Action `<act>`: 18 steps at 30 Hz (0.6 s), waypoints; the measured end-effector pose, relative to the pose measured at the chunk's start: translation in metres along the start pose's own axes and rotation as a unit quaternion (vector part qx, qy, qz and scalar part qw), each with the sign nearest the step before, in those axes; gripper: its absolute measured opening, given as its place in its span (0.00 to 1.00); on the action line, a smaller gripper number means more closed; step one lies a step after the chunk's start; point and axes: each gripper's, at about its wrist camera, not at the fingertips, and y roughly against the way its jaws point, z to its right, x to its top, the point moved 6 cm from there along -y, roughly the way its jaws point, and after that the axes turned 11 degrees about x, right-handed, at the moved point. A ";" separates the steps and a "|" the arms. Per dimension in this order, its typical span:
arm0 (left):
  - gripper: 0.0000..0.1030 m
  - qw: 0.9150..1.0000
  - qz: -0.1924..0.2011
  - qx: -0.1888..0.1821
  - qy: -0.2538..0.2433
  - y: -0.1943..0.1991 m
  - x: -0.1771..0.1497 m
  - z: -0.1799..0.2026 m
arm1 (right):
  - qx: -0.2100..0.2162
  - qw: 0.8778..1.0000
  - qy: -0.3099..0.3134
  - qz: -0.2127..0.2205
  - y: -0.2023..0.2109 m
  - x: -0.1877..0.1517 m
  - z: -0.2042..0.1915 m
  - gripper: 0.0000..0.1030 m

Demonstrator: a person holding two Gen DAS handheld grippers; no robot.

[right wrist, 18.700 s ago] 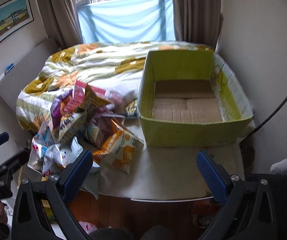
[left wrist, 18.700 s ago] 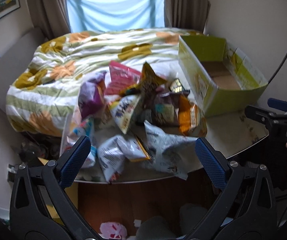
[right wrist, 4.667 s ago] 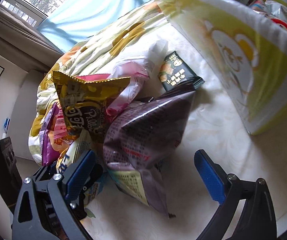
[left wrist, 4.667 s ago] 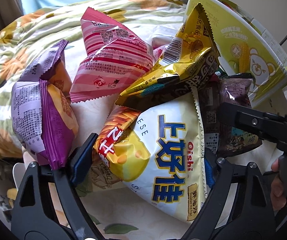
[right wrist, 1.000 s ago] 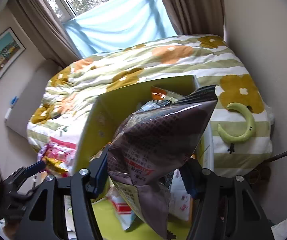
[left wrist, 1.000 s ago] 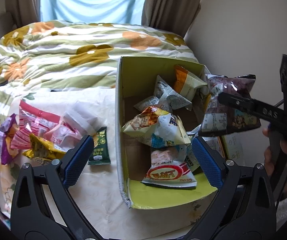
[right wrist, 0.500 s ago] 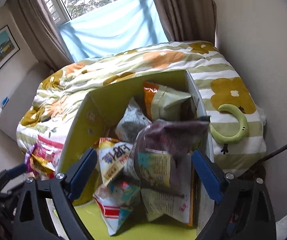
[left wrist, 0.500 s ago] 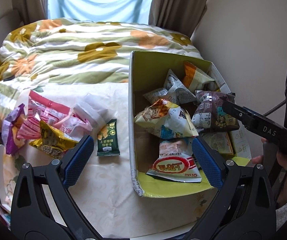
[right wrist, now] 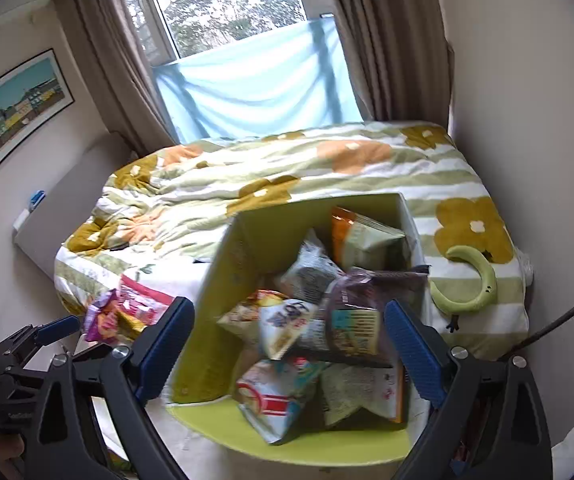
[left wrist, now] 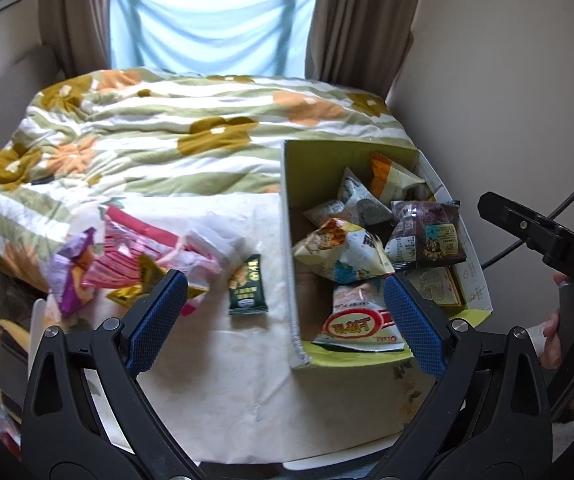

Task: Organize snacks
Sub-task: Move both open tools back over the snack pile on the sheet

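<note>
A green cardboard box (left wrist: 289,248) stands on the table at the right and holds several snack bags, among them a dark purple bag (left wrist: 427,236) on top. It also shows in the right wrist view (right wrist: 367,304), inside the box (right wrist: 223,300). My left gripper (left wrist: 285,316) is open and empty above the table, in front of the box. My right gripper (right wrist: 287,344) is open and empty above the box. A small dark green packet (left wrist: 247,290) and a heap of pink, purple and gold bags (left wrist: 127,264) lie left of the box.
The white table (left wrist: 227,380) abuts a bed with a flowered quilt (left wrist: 187,140). A wall rises close on the right. A green curved toy (right wrist: 471,284) lies on the quilt right of the box. My right gripper's body (left wrist: 547,240) shows at the right edge.
My right gripper has opened and let the dark purple bag drop into the box, then drawn back a little. My left gripper has pulled back and up.
</note>
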 end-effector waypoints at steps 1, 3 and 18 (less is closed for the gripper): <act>0.95 1.000 0.006 0.004 0.003 0.006 0.000 -0.007 | 0.005 1.000 0.001 0.002 0.002 0.000 -0.005 0.92; 0.95 1.000 0.018 0.012 0.009 0.017 -0.002 -0.024 | 0.018 1.000 0.004 0.008 0.006 -0.002 -0.022 0.92; 0.95 0.998 -0.022 0.051 0.042 0.003 -0.037 -0.202 | 0.040 0.998 -0.039 -0.001 -0.044 -0.047 -0.138 0.92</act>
